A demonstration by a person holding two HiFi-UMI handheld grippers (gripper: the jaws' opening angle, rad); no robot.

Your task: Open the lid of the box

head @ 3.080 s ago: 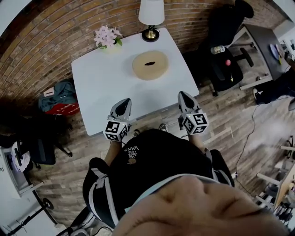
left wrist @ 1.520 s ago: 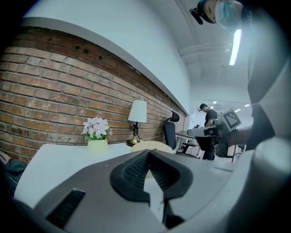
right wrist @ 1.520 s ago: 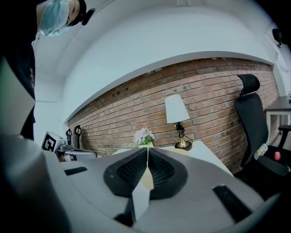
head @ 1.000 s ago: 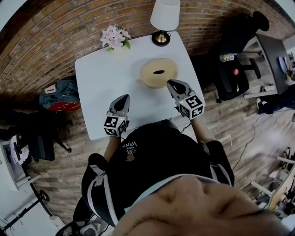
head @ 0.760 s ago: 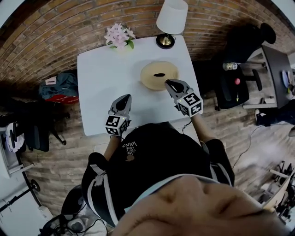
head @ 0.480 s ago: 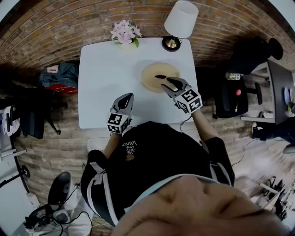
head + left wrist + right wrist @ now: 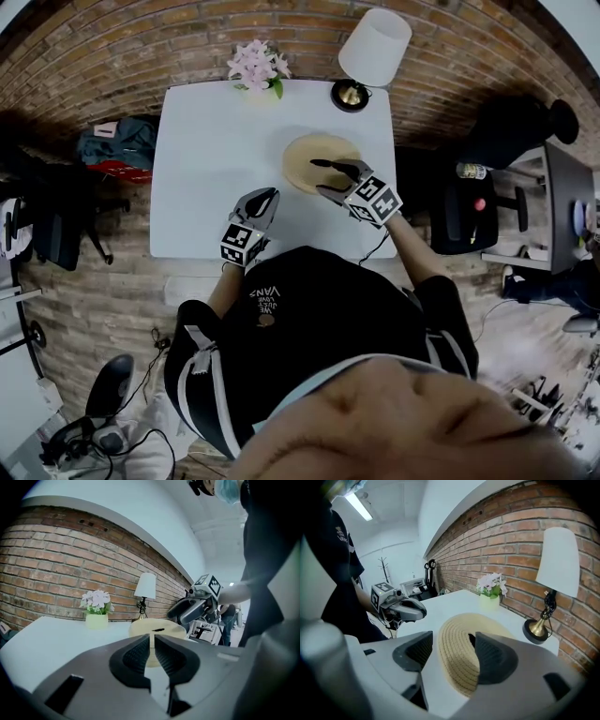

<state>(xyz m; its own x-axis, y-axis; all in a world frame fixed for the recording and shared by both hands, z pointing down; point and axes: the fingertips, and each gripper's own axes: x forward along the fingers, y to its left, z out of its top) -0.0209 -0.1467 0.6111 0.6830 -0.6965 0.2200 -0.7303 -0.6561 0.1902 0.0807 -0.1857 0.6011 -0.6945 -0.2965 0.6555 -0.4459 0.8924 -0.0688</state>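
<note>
Red brick wall [image 7: 141, 37] backs a white square worktop [image 7: 206, 150], where a person stands over it with a hand-held claw in each hand. At the worktop's far side, right of centre, sits the round woven straw box [image 7: 302, 152], its flat lid [image 7: 457, 634] still on, a small dark handle at the middle. The right claw [image 7: 321, 178] hovers at the box's near right edge, its jaws opening; the right gripper view shows the straw rim between the two pads, with neither pad pressing on it. The left claw [image 7: 265, 195] is closed with nothing between its jaws, above the worktop's near edge, to the left of the box and apart from it. Beyond the box, a bunch of pink flowers [image 7: 253, 64] in a pale pot and a brass-footed lamp with a white shade [image 7: 373, 47] stand along the wall
</note>
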